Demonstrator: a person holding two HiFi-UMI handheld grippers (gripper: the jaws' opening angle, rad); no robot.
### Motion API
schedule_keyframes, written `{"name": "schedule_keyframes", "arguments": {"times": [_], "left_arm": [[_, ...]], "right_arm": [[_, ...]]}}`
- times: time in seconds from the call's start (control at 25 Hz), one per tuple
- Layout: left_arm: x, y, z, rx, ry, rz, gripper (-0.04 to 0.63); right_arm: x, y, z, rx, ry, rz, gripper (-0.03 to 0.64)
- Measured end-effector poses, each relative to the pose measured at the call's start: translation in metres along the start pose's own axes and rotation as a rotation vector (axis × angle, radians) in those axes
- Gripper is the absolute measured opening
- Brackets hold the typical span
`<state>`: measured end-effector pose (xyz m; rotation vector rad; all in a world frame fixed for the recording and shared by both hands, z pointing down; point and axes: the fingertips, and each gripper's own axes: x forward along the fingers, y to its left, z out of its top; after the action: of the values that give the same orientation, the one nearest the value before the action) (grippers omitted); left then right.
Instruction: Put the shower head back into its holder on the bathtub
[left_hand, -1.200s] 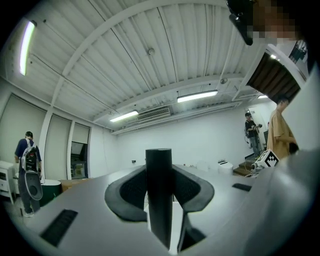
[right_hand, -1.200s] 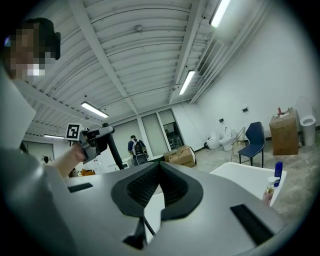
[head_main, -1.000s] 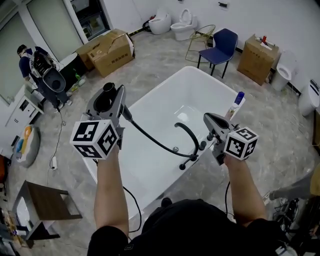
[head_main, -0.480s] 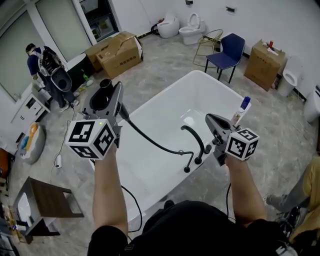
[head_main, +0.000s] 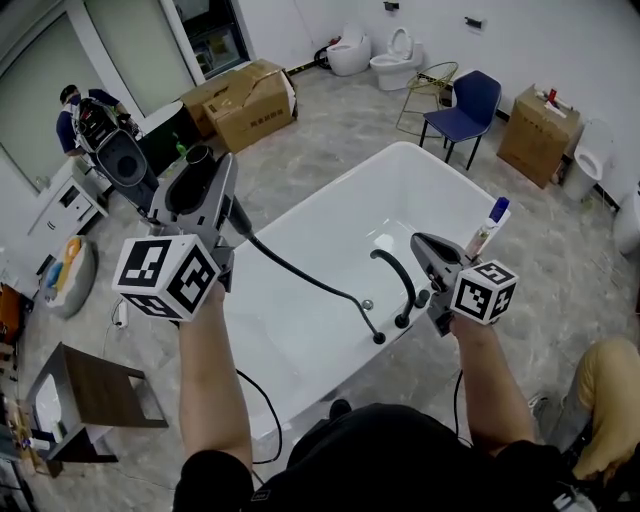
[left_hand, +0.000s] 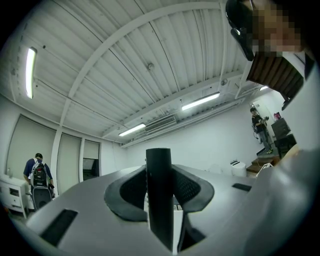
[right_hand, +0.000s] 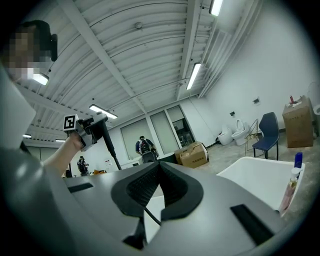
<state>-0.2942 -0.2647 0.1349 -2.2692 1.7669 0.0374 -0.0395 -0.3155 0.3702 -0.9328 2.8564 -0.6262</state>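
Note:
My left gripper (head_main: 205, 178) is raised over the floor left of the white bathtub (head_main: 300, 330), shut on the black shower head (head_main: 197, 158), whose handle (left_hand: 160, 200) stands upright between the pads. Its black hose (head_main: 300, 278) sags across the tub to the near rim beside the black faucet (head_main: 398, 272) and its fittings (head_main: 404, 320). My right gripper (head_main: 422, 243) hovers over that rim by the faucet, shut with nothing in it. In the right gripper view its pads (right_hand: 159, 172) meet, and the left gripper (right_hand: 90, 130) shows at far left.
A bottle (head_main: 487, 225) stands on the tub's right rim. Beyond the tub are a blue chair (head_main: 470, 100), cardboard boxes (head_main: 250, 100) and toilets (head_main: 395, 55). A person (head_main: 85, 115) stands far left, a wooden stool (head_main: 100, 395) sits near left, and someone's leg (head_main: 610, 380) is at lower right.
My left gripper has lifted up and to the left with the shower head, drawing the hose along. The right gripper has stayed by the faucet. A leg has come in at lower right.

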Motion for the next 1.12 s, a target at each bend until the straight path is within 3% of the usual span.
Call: {"name": "schedule_keyframes", "arguments": {"times": [0.2, 0.52, 0.68, 0.92, 1.12], "left_arm": [[0.008, -0.019, -0.015, -0.024, 0.023, -0.045, 0.138], [0.024, -0.074, -0.059, -0.141, 0.073, -0.157, 0.137], [0.029, -0.101, -0.049, -0.158, 0.054, -0.235, 0.137], [0.038, -0.134, -0.036, -0.187, 0.038, -0.332, 0.137], [0.035, -0.115, 0.001, -0.19, -0.03, -0.316, 0.137]], "right_arm": [[0.002, 0.004, -0.003, -0.005, 0.012, 0.01, 0.017], [-0.011, -0.003, -0.011, 0.003, 0.021, -0.02, 0.017], [-0.013, 0.007, -0.02, -0.018, 0.043, 0.015, 0.017], [-0.012, 0.022, -0.033, -0.055, 0.092, 0.082, 0.077], [-0.017, 0.014, -0.029, -0.044, 0.075, 0.073, 0.072]]}}
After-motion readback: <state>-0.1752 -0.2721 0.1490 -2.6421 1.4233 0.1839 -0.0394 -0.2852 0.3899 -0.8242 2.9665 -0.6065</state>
